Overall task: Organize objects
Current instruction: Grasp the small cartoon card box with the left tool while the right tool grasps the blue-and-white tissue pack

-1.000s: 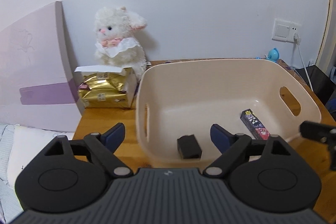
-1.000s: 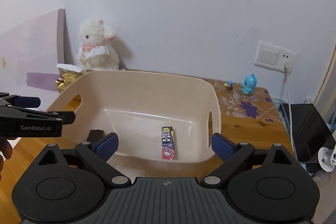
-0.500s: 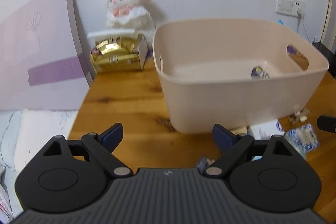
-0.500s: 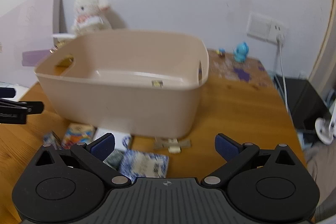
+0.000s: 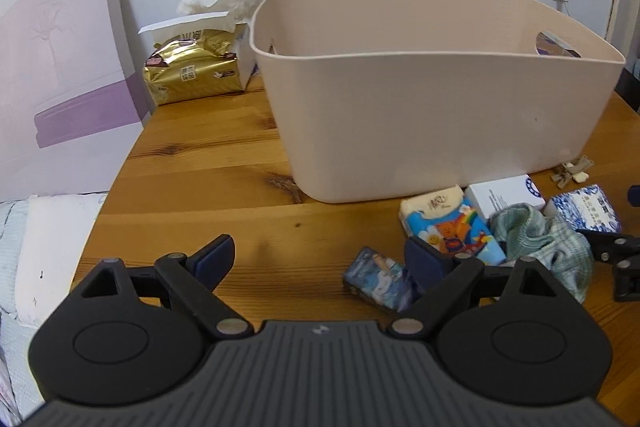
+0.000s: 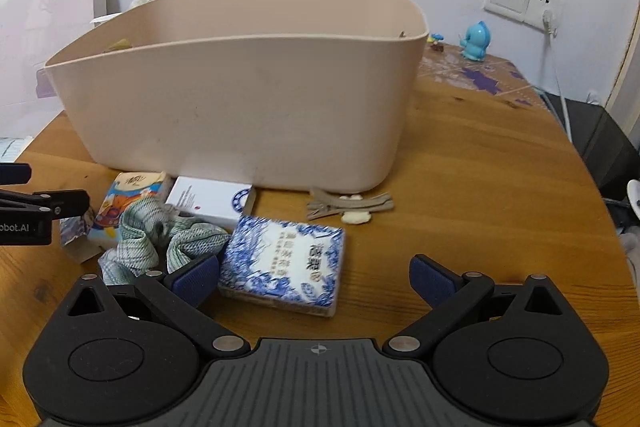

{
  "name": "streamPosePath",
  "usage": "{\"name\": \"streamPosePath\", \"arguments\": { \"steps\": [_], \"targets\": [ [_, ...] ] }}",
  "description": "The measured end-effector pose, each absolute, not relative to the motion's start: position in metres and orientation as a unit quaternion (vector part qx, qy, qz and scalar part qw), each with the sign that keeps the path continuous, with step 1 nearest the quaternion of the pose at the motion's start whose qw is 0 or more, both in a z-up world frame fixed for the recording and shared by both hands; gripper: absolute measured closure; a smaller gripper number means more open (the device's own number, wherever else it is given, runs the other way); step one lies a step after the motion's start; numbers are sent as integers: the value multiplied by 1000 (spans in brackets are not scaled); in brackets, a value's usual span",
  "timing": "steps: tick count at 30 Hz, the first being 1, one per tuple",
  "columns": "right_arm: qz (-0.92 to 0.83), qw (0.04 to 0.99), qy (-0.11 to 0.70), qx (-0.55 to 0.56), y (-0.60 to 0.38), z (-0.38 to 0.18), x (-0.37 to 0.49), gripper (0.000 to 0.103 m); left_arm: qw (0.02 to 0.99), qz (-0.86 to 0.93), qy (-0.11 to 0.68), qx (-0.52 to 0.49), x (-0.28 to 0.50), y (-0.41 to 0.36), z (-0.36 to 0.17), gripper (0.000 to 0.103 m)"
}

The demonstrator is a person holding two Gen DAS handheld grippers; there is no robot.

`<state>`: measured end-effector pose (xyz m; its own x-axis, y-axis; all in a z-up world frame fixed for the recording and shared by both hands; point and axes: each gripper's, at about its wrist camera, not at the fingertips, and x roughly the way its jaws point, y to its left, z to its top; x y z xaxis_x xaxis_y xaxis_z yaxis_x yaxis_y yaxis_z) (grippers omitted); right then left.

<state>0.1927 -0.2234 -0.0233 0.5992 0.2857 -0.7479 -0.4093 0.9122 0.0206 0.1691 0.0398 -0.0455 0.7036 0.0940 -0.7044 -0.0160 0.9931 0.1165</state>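
Wooden table (image 5: 208, 163), both claws low, level, fingers spread

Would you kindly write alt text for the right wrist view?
An open right claw hovers low over a blue-and-white tissue pack on a wooden table, before a beige bin. Left of it lie a green cloth and a white box.
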Motion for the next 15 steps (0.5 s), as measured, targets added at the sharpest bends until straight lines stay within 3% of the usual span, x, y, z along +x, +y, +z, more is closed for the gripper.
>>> {"name": "streamPosePath", "arguments": {
  "steps": [6,10,13,15],
  "targets": [
    [183,890,407,-88,-218,-30,191,0,919,25,390,57,163,35,-53,11],
    [187,889,410,-75,-224,-31,189,8,910,37,411,40,159,42,-60,12],
    [186,890,410,-77,-225,-33,189,12,910,25,413,23,155,49,-65,15],
    [184,892,404,-82,-224,-34,187,15,911,17,412,6,154,52,-66,27]
  ]
}}
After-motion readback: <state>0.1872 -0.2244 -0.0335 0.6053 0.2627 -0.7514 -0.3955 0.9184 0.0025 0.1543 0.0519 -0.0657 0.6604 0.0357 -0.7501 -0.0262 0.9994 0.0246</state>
